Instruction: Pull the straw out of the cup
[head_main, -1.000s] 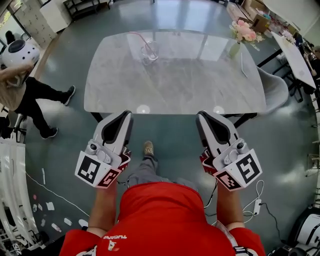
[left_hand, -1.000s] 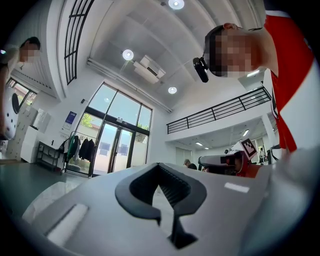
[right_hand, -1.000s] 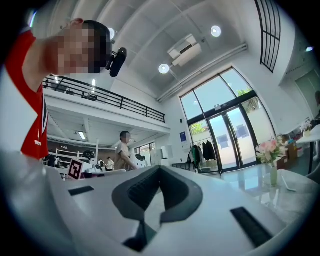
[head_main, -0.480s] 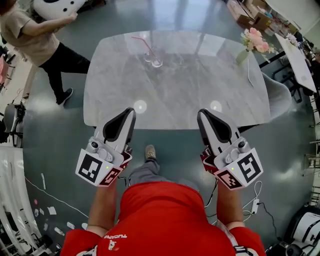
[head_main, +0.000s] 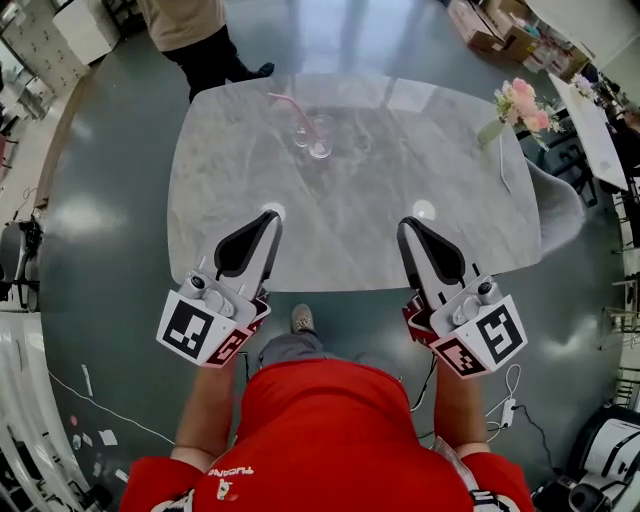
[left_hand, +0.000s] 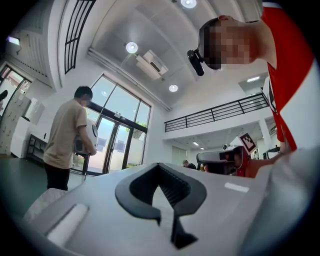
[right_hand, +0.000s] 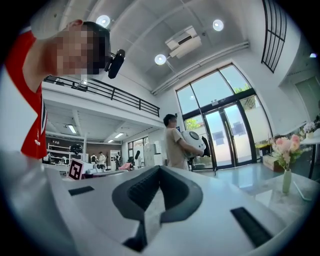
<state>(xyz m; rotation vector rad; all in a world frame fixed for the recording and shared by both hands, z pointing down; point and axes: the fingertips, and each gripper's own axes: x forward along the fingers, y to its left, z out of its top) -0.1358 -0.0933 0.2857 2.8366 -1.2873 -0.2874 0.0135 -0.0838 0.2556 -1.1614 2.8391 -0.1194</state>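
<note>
Now the left gripper (head_main: 266, 222) and the right gripper (head_main: 410, 228), jaws together and empty, are over the lower edge of the table (head_main: 350, 215). The cup (head_main: 318, 138) with the pink straw (head_main: 288, 103) stands at upper centre, well apart from them. A vase of flowers (head_main: 520, 102) is at upper right, and a person (head_main: 195, 30) stands at the top.

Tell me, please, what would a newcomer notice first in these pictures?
First come the left gripper and the right gripper, both white, shut and empty, over the near edge of the grey marble table. Then the clear cup with a pink straw in it near the far edge, and the pink flowers by the far right corner.
</note>
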